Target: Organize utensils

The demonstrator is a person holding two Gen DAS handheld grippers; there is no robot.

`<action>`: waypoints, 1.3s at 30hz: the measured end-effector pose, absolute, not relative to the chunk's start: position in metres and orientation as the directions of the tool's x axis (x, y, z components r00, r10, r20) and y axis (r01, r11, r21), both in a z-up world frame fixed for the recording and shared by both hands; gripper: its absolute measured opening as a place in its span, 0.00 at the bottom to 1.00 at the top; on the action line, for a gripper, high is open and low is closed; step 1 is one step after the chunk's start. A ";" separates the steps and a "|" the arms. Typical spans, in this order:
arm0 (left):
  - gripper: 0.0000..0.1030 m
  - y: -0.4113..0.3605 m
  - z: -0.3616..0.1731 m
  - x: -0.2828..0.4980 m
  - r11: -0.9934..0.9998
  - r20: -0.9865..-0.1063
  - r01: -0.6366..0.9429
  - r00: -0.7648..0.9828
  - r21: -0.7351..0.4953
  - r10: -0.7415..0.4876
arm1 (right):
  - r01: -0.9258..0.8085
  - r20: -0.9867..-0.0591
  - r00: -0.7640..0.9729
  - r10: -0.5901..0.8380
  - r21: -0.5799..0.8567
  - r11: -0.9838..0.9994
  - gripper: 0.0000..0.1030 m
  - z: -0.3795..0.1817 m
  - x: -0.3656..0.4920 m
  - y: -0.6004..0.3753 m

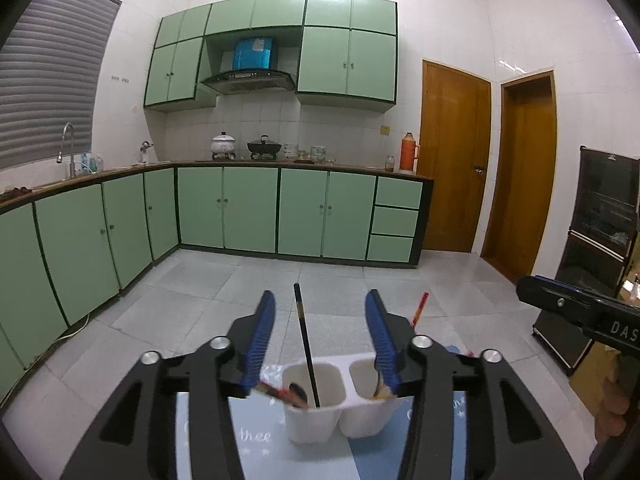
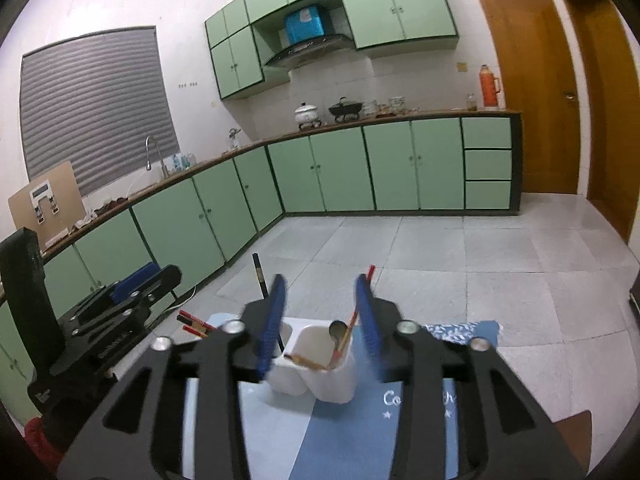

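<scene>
Left wrist view shows the left gripper (image 1: 320, 332) with its jaws wide apart and nothing between them. Just past them stands a white holder (image 1: 316, 420) with two cups, on a blue mat (image 1: 256, 432) on the counter. A black chopstick (image 1: 306, 344) stands tilted in the left cup, and its top sticks up between the jaws without touching them. A red chopstick (image 1: 420, 308) pokes up from behind the right finger.

In the right wrist view, the right gripper (image 2: 322, 312) is also wide open and holds nothing. The holder (image 2: 332, 376) sits right in front of it, between the blue pads. A spoon (image 2: 338, 334) and a red chopstick (image 2: 360, 300) lean in the right cup. More red chopsticks (image 2: 196, 326) lie on the counter to the left, near the left gripper (image 2: 120, 300).

What could go wrong: the holder looks light, so a bump from a finger could tip it and spill everything. The loose chopsticks are thin and lie flat, so they may slip out of the jaws.
</scene>
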State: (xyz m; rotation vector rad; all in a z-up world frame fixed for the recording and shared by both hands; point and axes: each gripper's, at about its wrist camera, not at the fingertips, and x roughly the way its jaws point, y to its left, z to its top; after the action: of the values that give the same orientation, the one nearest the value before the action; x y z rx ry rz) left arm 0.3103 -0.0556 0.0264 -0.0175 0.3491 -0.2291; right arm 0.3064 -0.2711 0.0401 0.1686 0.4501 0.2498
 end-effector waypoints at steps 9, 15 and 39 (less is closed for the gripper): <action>0.79 -0.043 0.020 0.244 0.975 -0.369 0.213 0.903 -0.062 -0.221 | -0.179 -0.393 0.891 0.227 0.156 0.971 0.91 0.023 0.226 -0.266; 0.91 -0.041 0.018 0.207 0.979 -0.382 0.202 0.902 -0.039 -0.202 | -0.197 -0.392 0.887 0.246 0.163 0.967 0.95 0.020 0.195 -0.257; 0.94 -0.033 0.041 0.146 0.979 -0.331 0.201 0.923 -0.017 -0.196 | -0.246 -0.383 0.879 0.284 0.145 0.958 0.95 0.035 0.153 -0.240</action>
State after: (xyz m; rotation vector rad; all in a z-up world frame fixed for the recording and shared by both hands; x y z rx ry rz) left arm 0.1456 -0.0327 0.0409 0.0170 0.3379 -0.2036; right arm 0.1530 -0.2405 0.0348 0.0929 0.4126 0.2768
